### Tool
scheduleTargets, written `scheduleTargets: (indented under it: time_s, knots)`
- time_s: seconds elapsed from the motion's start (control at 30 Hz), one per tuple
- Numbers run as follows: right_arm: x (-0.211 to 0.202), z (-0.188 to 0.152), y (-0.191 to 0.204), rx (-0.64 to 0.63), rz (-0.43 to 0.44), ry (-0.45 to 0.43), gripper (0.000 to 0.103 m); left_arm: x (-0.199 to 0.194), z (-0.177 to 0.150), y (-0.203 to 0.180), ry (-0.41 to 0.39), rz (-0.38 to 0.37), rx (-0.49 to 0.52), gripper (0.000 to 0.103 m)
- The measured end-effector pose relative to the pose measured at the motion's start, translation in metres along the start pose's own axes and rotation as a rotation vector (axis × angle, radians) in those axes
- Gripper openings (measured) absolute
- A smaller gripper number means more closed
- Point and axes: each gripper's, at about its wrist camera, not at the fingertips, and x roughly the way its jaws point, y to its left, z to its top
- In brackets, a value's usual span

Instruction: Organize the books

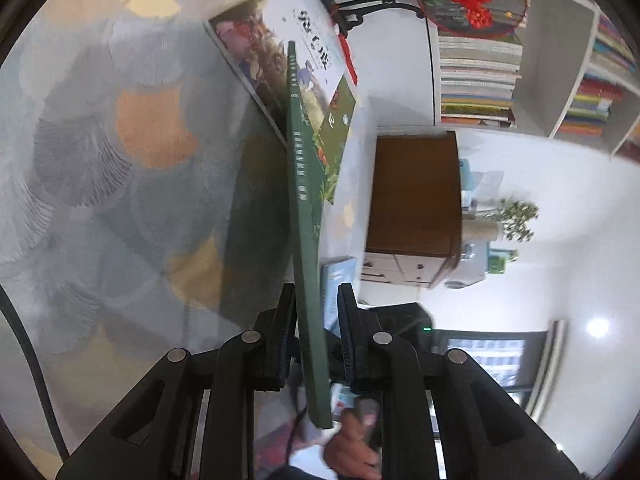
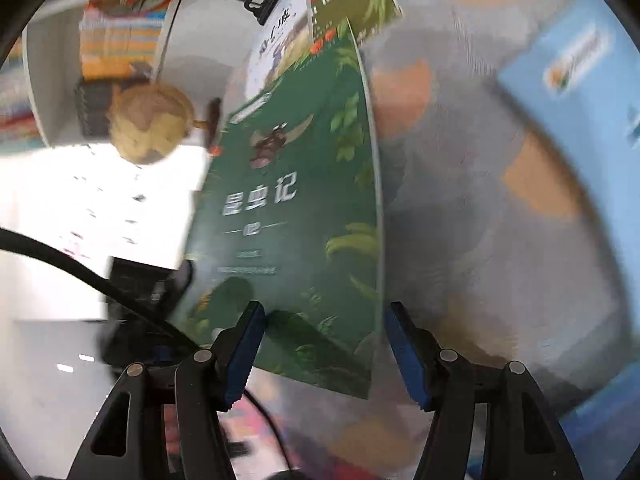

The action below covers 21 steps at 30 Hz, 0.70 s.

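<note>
Your left claw [image 1: 316, 344] is clamped on the green book [image 1: 304, 216], held edge-on above the patterned carpet [image 1: 120, 160]. Past the green book's far end, a white-covered book [image 1: 288, 40] lies on the carpet, near the bookshelf [image 1: 556, 60]. Your right claw [image 2: 324, 344] stands apart, nothing pinched; the green book's cover sits just in front of it. A blue book [image 2: 568, 80] lies to the right of the green book.
</note>
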Motion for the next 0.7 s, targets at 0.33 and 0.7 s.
scheduleTargets:
  time_s: [0.33, 0.7]
  knots:
    - [0.001, 0.002, 0.036, -0.241, -0.205, -0.110, 0.027, 0.016, -0.015, -0.036, 0.009, 0.470, 0.351, 0.016]
    - [0.029, -0.044, 0.091, -0.653, -0.568, -0.133, 0.027, 0.002, -0.053, -0.040, -0.016, 0.607, 0.528, 0.020]
